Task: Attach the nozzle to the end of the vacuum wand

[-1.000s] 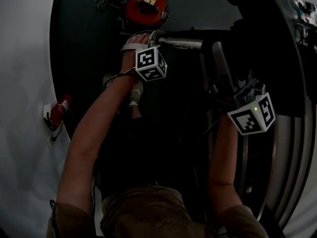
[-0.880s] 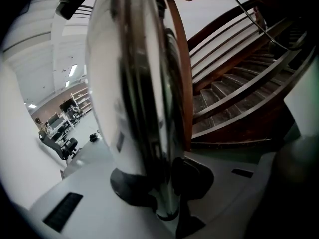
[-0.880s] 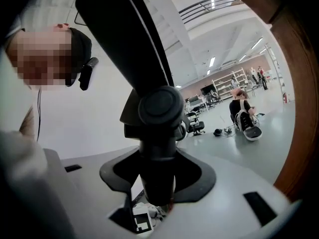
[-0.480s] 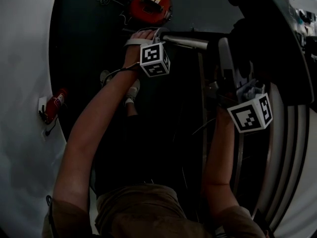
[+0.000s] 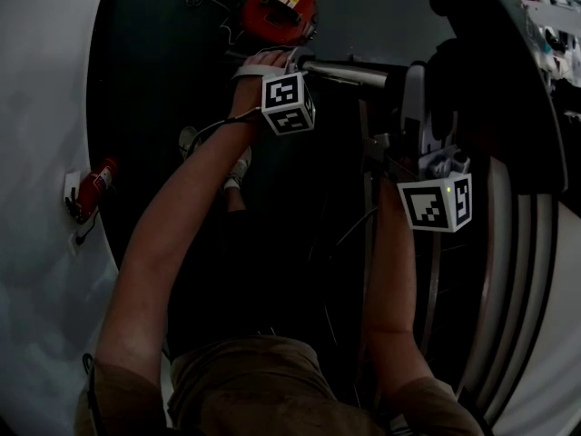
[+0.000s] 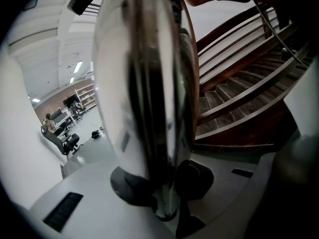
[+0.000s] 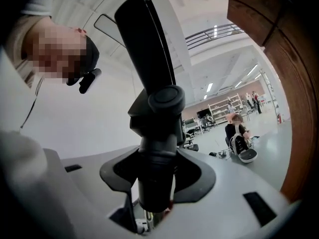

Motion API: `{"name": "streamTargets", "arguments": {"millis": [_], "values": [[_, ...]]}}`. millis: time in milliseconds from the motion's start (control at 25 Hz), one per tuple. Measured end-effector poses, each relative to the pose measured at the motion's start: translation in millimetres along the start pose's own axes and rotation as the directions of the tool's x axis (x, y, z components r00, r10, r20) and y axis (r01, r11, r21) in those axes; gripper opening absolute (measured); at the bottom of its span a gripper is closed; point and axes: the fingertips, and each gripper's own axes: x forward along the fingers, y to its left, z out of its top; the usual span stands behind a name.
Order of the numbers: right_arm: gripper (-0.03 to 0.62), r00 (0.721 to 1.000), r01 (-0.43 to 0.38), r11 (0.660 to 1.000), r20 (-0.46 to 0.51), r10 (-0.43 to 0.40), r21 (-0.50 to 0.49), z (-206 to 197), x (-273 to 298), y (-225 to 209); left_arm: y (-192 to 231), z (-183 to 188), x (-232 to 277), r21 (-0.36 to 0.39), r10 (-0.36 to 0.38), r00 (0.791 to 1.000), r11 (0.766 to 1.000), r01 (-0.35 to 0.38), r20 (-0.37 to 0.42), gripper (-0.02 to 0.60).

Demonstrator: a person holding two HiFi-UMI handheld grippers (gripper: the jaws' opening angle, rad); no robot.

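Observation:
In the head view the chrome vacuum wand (image 5: 345, 73) lies crosswise, and my left gripper (image 5: 292, 64) is shut on its left part. The wand (image 6: 144, 83) fills the left gripper view, squeezed between the dark pads (image 6: 130, 187). My right gripper (image 5: 419, 148) is shut on the long dark nozzle (image 5: 415, 94), which points away from me and sits right beside the wand's right end; contact between them is hidden in the dark. In the right gripper view the nozzle (image 7: 157, 128) stands upright between both pads (image 7: 115, 176).
The red vacuum body (image 5: 279, 9) lies on the dark floor beyond the wand. A curved stair railing (image 5: 508, 271) runs along the right, with wooden steps (image 6: 239, 98) close by. A small red object (image 5: 91, 189) sits at the left wall. My shoe (image 5: 238, 166) is below the left arm.
The right gripper has carried the nozzle up and left, swinging it more upright until it stands beside the wand's right end. The left gripper and the wand have hardly moved.

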Motion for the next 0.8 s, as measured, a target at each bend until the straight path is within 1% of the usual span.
{"name": "streamTargets", "arguments": {"millis": [80,200,440,600,680,800], "values": [[0.181,1.0,-0.004,1.0,-0.015,0.004,-0.014,-6,0,1,3,0,1,-0.011,0.004,1.0,1.0,-0.004,-0.001,0.086],[0.18,0.999,-0.007,1.0,-0.048,0.006,-0.01,-6,0,3,1,3,-1,-0.008,-0.006,1.0,1.0,0.006,0.008,0.086],[0.181,0.998,-0.051,0.999,-0.042,0.05,-0.017,-10,10,11,5,-4,-4,-0.012,0.001,1.0,1.0,-0.001,0.025,0.087],[0.181,0.998,-0.058,0.998,-0.029,0.057,-0.024,-9,12,20,4,-16,-6,-0.014,-0.013,1.0,1.0,0.013,0.008,0.089],[0.182,0.996,-0.083,0.996,-0.029,0.082,-0.043,-10,19,34,3,-24,-14,-0.053,-0.027,0.999,0.998,0.028,0.018,0.112],[0.181,0.984,-0.173,0.981,-0.053,0.169,-0.088,-16,35,73,4,-40,-36,-0.153,-0.031,0.998,0.987,0.039,0.055,0.199]]}}
